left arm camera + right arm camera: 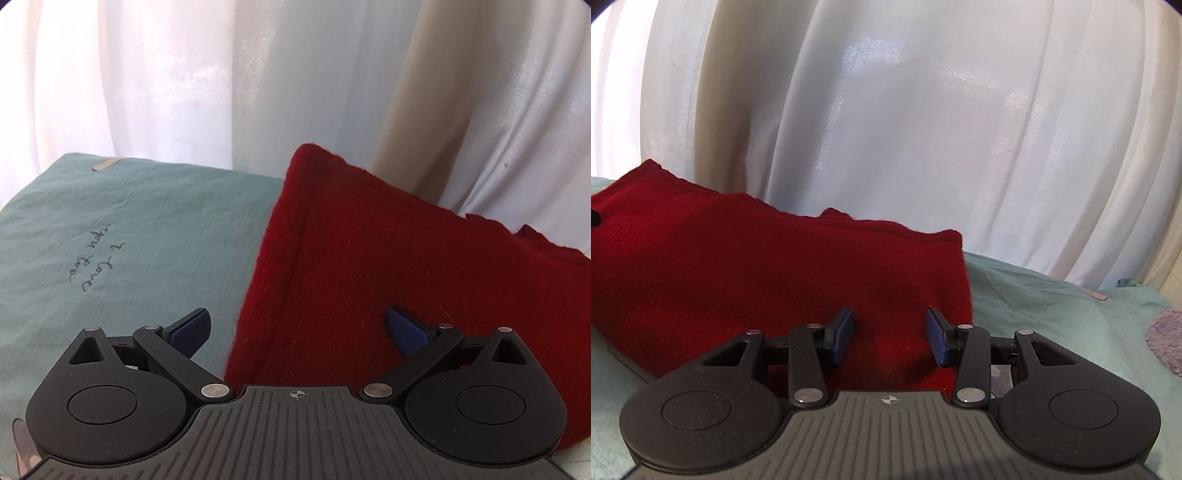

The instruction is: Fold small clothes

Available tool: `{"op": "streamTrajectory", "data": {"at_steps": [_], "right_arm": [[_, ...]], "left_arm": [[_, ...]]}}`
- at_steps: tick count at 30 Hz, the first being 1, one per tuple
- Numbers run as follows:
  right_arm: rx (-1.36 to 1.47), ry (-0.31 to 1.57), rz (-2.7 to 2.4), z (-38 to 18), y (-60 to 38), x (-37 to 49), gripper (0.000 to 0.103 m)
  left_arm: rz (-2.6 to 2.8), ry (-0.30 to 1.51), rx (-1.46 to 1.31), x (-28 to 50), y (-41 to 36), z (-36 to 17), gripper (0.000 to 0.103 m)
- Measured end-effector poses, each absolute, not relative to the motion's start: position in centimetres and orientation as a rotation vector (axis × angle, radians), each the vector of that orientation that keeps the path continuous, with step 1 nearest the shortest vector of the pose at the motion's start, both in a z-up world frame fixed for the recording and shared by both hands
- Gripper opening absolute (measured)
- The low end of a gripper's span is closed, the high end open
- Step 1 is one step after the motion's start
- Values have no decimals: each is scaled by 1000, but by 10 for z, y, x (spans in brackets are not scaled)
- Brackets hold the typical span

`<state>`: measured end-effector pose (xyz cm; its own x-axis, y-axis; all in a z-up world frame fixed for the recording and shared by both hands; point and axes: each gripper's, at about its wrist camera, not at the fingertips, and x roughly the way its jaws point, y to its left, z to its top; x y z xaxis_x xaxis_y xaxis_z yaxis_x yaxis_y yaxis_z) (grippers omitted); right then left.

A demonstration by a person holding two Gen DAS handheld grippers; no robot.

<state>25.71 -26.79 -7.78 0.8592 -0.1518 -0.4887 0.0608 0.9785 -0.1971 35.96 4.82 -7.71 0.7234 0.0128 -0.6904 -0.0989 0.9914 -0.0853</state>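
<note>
Two grippers I held over red cloth [369,280] on green sheet [129,229]. Left gripper [297,328] wide apart, empty. Right gripper [890,338] partly apart, pinched nothing.

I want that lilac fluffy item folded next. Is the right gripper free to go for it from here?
Probably yes. The right gripper is open with nothing clamped, above the red garment; the lilac fluffy item lies off to its right on the green sheet, nothing between.

Two close wrist views sharing red garment [369,277]
</note>
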Motion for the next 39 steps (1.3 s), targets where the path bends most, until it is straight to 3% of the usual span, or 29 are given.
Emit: {"op": "streamTrajectory", "data": {"at_steps": [6,10,13,15,21,28,29,32,36,39], "right_arm": [[-119,554,-134,-70,-268,246,41],[-115,548,-77,-63,-258,241,41],[-109,554,-25,-62,-247,240,41],[-111,556,0,-63,-239,242,41],[-111,562,71,-62,-219,252,41],[-131,541,127,-55,-203,259,41],[-132,539,139,-55,-200,261,38],[-134,532,184,-53,-188,268,21],[-157,520,208,-53,-173,276,17],[-166,489,218,-49,-164,280,17]], "left_arm": [[8,807,-218,358,67,-73,103],[3,860,-426,366,115,-79,101],[-73,905,-523,375,137,-80,95],[-105,926,-523,381,140,-79,82],[-244,968,-644,397,142,-89,67],[-350,1011,-784,427,133,-103,66],[-354,1010,-778,430,130,-103,64],[-352,1028,-745,436,121,-104,48],[-361,1040,-749,437,120,-100,32],[-369,1023,-763,434,124,-94,33]]}}
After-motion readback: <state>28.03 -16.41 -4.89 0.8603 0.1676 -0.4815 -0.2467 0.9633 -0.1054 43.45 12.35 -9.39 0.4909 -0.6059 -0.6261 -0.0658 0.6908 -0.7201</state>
